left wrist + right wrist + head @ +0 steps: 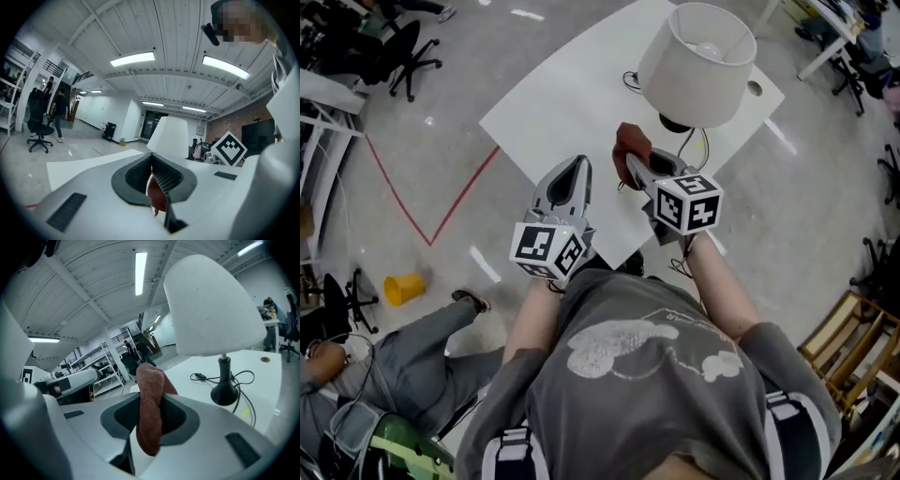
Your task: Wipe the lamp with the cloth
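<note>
1. Holds the right gripper [631,160] above the near part of the white worktop [572,89], jaws pointing away from the body.
2. Clamps the cloth [150,404] between the right gripper's jaws: reddish-brown, bunched into a thick strip, sticking up past the jaw tips and hanging below the pads.
3. Has the lamp [698,61] just ahead of the right gripper and a little to its right, upright on the worktop, with a white drum shade over a thin stem and a round black base [224,392].
4. Brings the cloth near the shade's lower edge but apart from it, in both the head view and the right gripper view.
5. Has a black cable [241,380] looped on the worktop beside the base, ahead and to the right of the right gripper.
6. Holds the left gripper [578,167] just to the left of the right gripper, about level with it and apart from it, jaws closed on each other at the tips.
7. Shows, in the left gripper view, a small reddish-brown patch in the gap under the closed pads; too little of it to name.
8. Has the lamp ahead of the left gripper and slightly right, and the right gripper's marker cube [228,147] farther right.
9. Has, off to the left of the left gripper on the floor, a red tape line [464,196] and a yellow cup [403,288], with a seated person [412,361] nearer the body.
</note>
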Action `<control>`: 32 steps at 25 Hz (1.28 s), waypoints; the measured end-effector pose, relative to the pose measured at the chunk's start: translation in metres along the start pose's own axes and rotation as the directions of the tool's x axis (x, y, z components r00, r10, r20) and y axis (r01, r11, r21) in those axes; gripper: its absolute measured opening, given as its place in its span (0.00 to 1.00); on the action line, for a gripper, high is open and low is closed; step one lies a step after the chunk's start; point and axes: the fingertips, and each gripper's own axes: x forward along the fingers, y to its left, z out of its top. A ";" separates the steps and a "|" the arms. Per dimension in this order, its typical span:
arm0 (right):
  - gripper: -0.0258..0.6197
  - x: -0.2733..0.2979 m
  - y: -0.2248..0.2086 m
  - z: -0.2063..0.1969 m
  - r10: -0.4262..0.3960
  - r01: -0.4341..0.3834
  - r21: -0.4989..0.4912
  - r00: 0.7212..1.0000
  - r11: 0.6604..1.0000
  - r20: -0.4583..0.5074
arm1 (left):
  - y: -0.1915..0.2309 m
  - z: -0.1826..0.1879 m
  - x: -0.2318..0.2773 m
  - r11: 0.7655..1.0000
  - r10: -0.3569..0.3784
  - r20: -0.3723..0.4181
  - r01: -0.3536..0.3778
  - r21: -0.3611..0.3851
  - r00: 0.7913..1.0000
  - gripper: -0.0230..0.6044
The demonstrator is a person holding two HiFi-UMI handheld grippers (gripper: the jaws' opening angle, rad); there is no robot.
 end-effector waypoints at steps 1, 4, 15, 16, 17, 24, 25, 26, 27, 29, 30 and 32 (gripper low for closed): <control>0.19 0.003 0.003 -0.001 0.006 -0.006 -0.001 1.000 1.000 -0.005 | 0.005 0.000 -0.004 1.000 0.012 -0.003 -0.012 -0.005 1.000 0.05; 0.19 0.008 0.012 -0.002 0.017 -0.017 -0.010 1.000 1.000 -0.013 | 0.016 0.001 -0.017 0.999 0.033 -0.003 -0.033 -0.010 0.999 0.05; 0.19 0.017 0.015 0.006 -0.059 0.057 -0.071 0.998 0.996 -0.017 | 0.044 -0.007 0.004 0.995 -0.053 -0.037 0.050 -0.081 0.998 0.05; 0.19 0.017 0.012 0.004 -0.058 0.056 -0.069 0.998 0.996 -0.025 | 0.042 -0.009 0.007 0.995 -0.059 -0.040 0.056 -0.082 0.997 0.05; 0.19 0.018 0.009 0.004 -0.054 0.052 -0.070 0.998 0.996 -0.033 | 0.040 -0.011 0.011 0.995 -0.062 -0.043 0.058 -0.081 0.997 0.05; 0.19 0.033 -0.001 0.005 0.043 -0.050 -0.094 0.996 0.994 -0.082 | 0.034 -0.016 0.019 0.997 0.031 -0.031 -0.033 -0.074 0.999 0.05; 0.19 0.033 -0.002 0.007 0.069 -0.079 -0.103 0.993 0.992 -0.092 | 0.031 -0.017 0.020 0.996 0.059 -0.025 -0.061 -0.069 0.998 0.05; 0.19 0.033 -0.003 0.008 0.099 -0.111 -0.113 0.990 0.987 -0.104 | 0.028 -0.017 0.020 0.994 0.092 -0.018 -0.093 -0.064 0.996 0.05; 0.19 0.033 -0.002 0.009 0.131 -0.146 -0.124 0.984 0.982 -0.117 | 0.026 -0.016 0.019 0.990 0.127 -0.012 -0.127 -0.059 0.992 0.05; 0.19 0.032 0.003 0.012 0.193 -0.215 -0.153 0.970 0.965 -0.148 | 0.020 -0.013 0.015 0.979 0.194 0.000 -0.194 -0.057 0.981 0.05; 0.19 0.030 0.005 0.014 0.218 -0.245 -0.170 0.962 0.955 -0.163 | 0.014 -0.011 0.014 0.973 0.223 0.004 -0.222 -0.059 0.975 0.05; 0.19 0.022 0.006 0.017 0.259 -0.295 -0.197 0.947 0.935 -0.189 | -0.001 -0.011 0.011 0.960 0.272 0.010 -0.271 -0.067 0.962 0.05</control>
